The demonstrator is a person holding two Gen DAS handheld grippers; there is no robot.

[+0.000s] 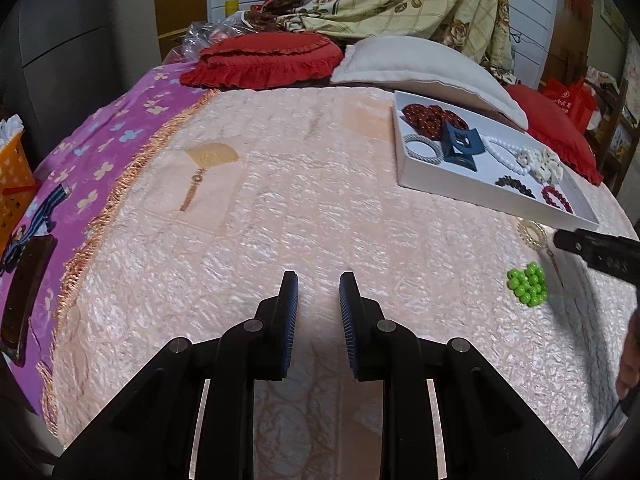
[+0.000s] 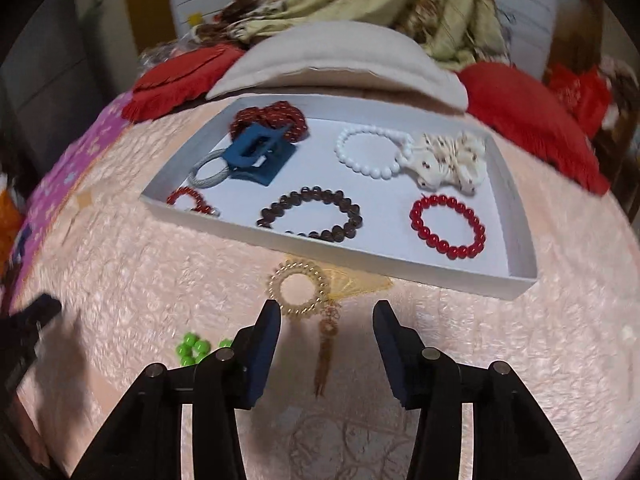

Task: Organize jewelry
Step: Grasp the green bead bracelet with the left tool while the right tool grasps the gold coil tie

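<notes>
Above bedspread point(image 1: 280, 208), both tongs point(image 1: 319, 280) point(image 2: 326, 307) agape, empty

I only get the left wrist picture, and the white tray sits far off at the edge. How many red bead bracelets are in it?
Observer: Two. One red bracelet lies near the tray's right end, and a smaller one is tucked in the near left corner.
Operator: Is that gold ring thing beside the tray touching it?
Observer: No. The gold coil ring lies on the blanket, apart from the tray's front wall.
Operator: Is the other hand-held gripper gripping anything?
Observer: No. The right hand-held gripper is open and empty, with the ring just ahead of its left finger.
</notes>
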